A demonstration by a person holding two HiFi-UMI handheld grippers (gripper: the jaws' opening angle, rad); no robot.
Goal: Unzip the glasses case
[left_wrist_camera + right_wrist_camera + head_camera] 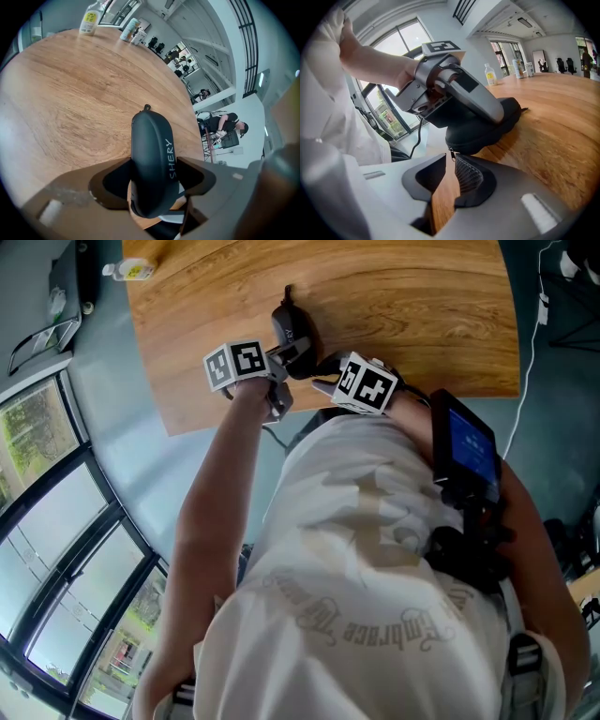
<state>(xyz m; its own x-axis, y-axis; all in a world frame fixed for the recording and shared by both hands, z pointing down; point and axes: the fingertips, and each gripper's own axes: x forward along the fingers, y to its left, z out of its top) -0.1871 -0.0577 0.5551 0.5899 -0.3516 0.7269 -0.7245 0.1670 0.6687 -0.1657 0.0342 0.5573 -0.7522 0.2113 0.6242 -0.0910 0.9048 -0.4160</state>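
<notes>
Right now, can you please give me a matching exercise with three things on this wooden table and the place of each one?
Things:
1 black oval glasses case
2 small metal zipper pull
3 clear plastic bottle with yellow label

Places:
A at the far edge of the wooden table
B between the jaw tips of the right gripper
C clamped in the left gripper

Pairs: 1-C, 2-B, 3-A.
</notes>
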